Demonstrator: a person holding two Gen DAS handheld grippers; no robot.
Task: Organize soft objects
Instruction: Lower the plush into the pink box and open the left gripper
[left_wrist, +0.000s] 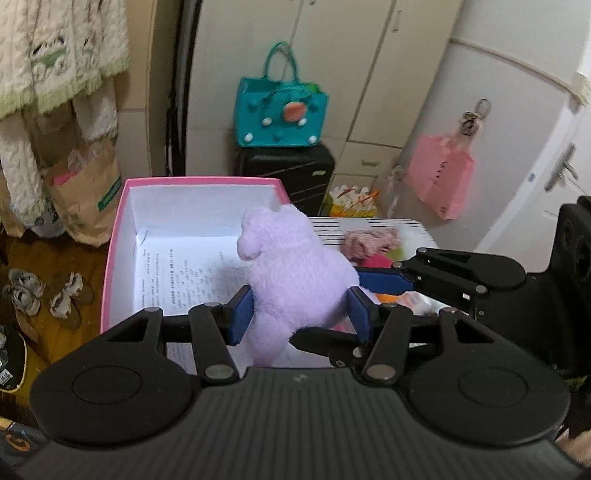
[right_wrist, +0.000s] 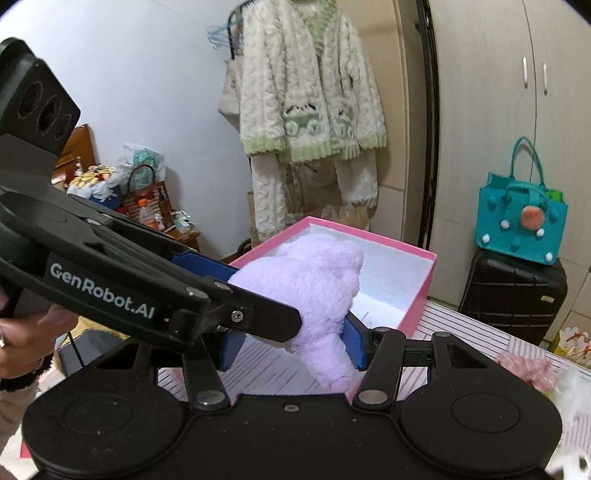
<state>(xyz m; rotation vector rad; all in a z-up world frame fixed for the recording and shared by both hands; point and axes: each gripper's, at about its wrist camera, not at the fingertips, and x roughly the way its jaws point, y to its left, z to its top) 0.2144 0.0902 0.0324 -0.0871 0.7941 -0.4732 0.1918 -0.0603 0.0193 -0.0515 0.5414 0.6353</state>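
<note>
A purple plush toy (left_wrist: 291, 280) is held over the open pink box (left_wrist: 122, 221), whose white inside holds printed paper. My left gripper (left_wrist: 301, 314) is shut on the toy's middle, blue pads pressing both sides. My right gripper (right_wrist: 293, 345) is shut on the same purple plush toy (right_wrist: 314, 288) lower down, near the pink box (right_wrist: 421, 291). The right gripper's fingers (left_wrist: 384, 280) show at the toy's right side in the left wrist view. The left gripper's fingers (right_wrist: 207, 266) cross the right wrist view from the left.
More soft things, a pink knit piece (left_wrist: 369, 240) and white fluff (right_wrist: 576, 391), lie on the striped table (right_wrist: 461, 332) right of the box. A teal bag (left_wrist: 280, 110) sits on a black suitcase (left_wrist: 291, 173) behind. Shoes (left_wrist: 44, 295) and a paper bag (left_wrist: 88, 199) stand on the floor at left.
</note>
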